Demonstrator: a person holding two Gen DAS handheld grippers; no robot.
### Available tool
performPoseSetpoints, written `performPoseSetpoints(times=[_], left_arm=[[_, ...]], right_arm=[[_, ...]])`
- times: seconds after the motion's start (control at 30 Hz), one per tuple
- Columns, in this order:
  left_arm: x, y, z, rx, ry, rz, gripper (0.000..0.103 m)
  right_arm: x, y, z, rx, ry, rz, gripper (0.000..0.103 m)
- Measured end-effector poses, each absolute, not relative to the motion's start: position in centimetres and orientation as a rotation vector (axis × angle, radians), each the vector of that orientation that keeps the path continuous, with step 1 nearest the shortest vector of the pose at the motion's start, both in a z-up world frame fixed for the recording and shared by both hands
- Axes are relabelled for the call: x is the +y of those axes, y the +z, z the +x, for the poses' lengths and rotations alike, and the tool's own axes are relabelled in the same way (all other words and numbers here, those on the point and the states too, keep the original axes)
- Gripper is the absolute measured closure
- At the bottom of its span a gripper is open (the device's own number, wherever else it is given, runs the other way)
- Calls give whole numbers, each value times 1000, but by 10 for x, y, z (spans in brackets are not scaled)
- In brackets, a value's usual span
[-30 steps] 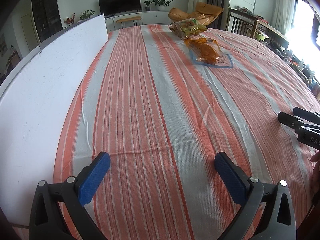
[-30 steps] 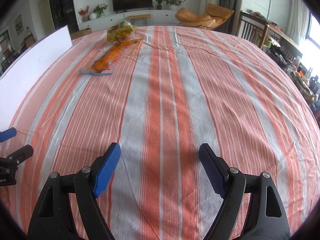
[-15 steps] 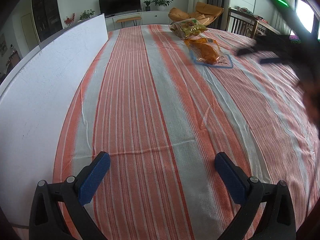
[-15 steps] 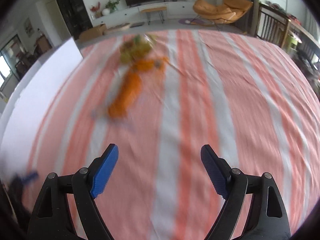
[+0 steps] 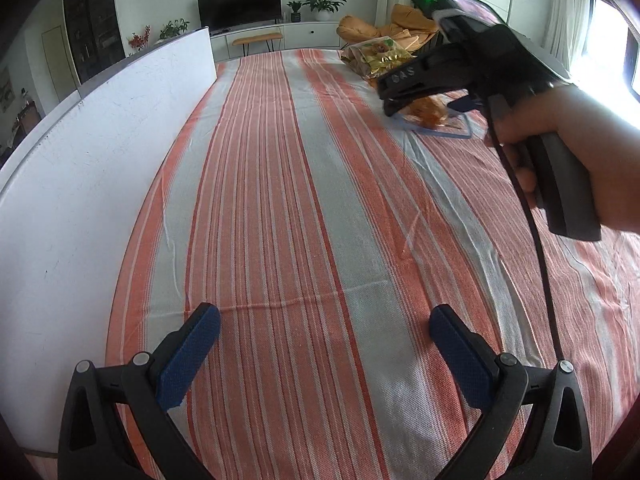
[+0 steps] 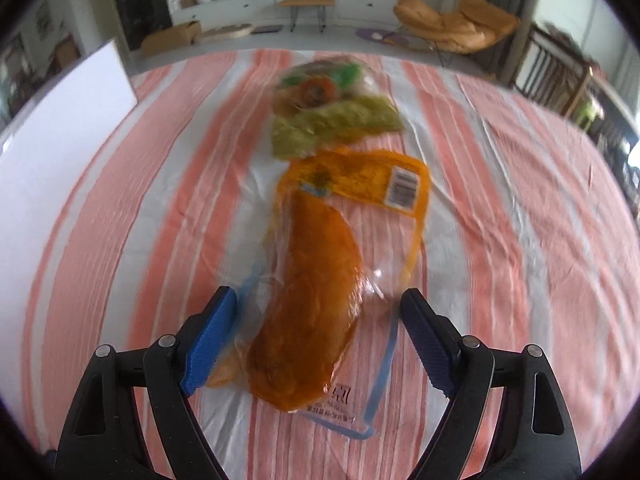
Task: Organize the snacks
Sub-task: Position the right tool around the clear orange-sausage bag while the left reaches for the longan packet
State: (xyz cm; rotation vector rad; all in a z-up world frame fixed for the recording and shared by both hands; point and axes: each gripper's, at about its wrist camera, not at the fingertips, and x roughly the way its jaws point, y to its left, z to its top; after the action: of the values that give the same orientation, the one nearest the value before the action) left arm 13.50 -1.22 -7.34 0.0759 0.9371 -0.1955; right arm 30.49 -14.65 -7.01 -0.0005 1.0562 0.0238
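We held the right gripper (image 6: 318,332), black frame with ribbed blue pads, spread wide astride the clear plastic pouch of glossy orange snack (image 6: 316,304) on the orange-and-white striped woven cloth (image 6: 500,240). Beyond it lay a crinkled green-yellow snack bag (image 6: 332,120). Our left gripper (image 5: 324,352) gaped empty over bare cloth, a white board (image 5: 80,168) beside it.

Home living room: wall television (image 5: 239,7), low white media cabinet (image 5: 280,36), potted plants (image 5: 322,2), orange lounge chair (image 6: 456,24), striped tablecloth (image 5: 280,200).
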Motion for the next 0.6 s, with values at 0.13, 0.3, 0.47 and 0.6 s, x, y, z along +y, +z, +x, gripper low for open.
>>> performPoseSetpoints(times=[0.13, 0.3, 0.47, 0.6], left_arm=[[-12, -73, 135, 937, -195, 76, 0], [-12, -73, 135, 937, -195, 75, 0], [-12, -73, 135, 937, -195, 75, 0], [-12, -73, 135, 937, -194, 75, 0]], right_arm=[[-154, -69, 292, 1045, 12, -7, 24], [-164, -66, 278, 1044, 16, -7, 24], [-186, -65, 253, 1019, 14, -9, 23], [-214, -65, 233, 997, -14, 3, 23]])
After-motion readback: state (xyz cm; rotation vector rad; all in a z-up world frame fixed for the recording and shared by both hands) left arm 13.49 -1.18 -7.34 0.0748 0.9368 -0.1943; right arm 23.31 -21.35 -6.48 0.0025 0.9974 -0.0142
